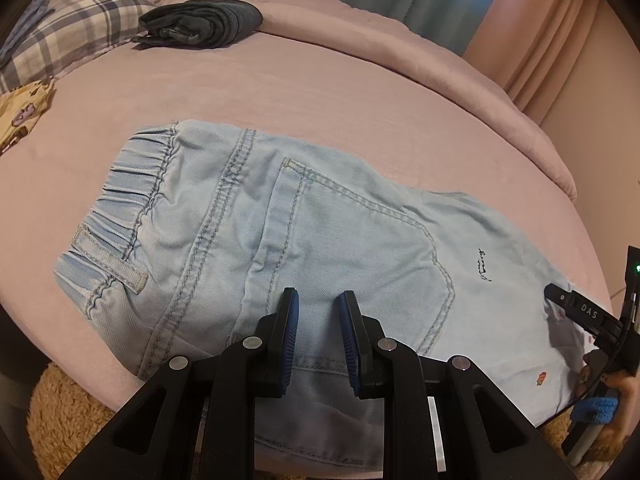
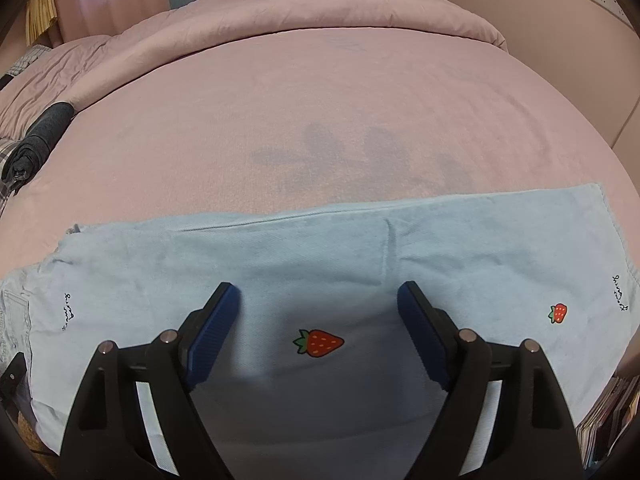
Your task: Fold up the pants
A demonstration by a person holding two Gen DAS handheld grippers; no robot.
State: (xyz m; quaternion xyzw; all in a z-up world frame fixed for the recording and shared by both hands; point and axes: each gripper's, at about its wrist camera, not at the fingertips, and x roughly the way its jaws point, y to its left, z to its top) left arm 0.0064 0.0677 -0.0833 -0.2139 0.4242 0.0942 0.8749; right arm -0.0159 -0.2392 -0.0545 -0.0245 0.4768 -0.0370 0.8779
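Note:
Light blue denim pants lie flat on the pink bed, elastic waistband to the left, legs running right. In the right wrist view the leg shows strawberry prints and ends in a hem at the right. My left gripper is open and empty, hovering over the seat near the back pocket. My right gripper is open wide and empty above the leg, its fingers either side of the middle strawberry. It also shows at the right edge of the left wrist view.
The pink bedspread stretches beyond the pants. Folded dark clothes lie at the back by a plaid pillow. A yellow printed cloth lies at the left. A brown fuzzy thing sits below the bed edge.

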